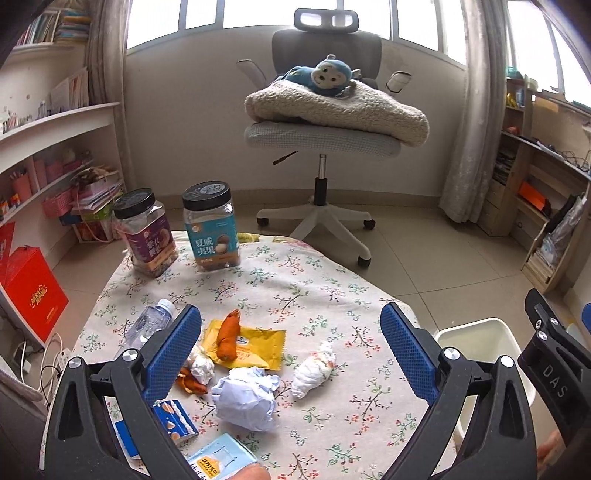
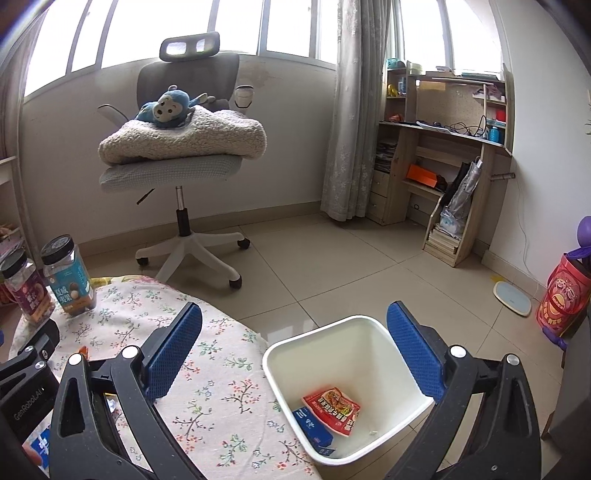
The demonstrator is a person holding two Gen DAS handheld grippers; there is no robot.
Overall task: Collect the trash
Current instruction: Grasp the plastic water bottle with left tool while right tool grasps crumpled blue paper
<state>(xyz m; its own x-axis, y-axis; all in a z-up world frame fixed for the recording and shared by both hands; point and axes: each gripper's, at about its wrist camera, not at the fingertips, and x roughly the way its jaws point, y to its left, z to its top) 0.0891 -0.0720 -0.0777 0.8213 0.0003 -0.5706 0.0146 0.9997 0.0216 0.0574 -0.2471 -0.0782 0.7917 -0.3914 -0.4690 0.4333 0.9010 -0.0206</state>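
Ur left gripper (image 1: 291,334) fingers wide apart over crumpled paper (image 1: 245,400), right gripper (image 2: 294,341) fingers apart too, empty, above bin (image 2: 373,354) w/ red packet (image 2: 332,410).

A curved band of windows (image 1: 280,14) is seen at twelve o'clock, through which pale daylight is admitted above a white wall (image 1: 192,110). Grey curtains (image 2: 351,110) are hung beside the glass. An office chair (image 1: 325,122) is placed before the wall, and a cream blanket (image 1: 340,110) and a blue plush monkey (image 1: 328,75) are laid on its seat. Beige floor tiles (image 2: 332,258) are laid throughout. White shelves (image 1: 55,122) are fitted at nine o'clock, a wooden shelf desk (image 2: 443,147) at two o'clock.
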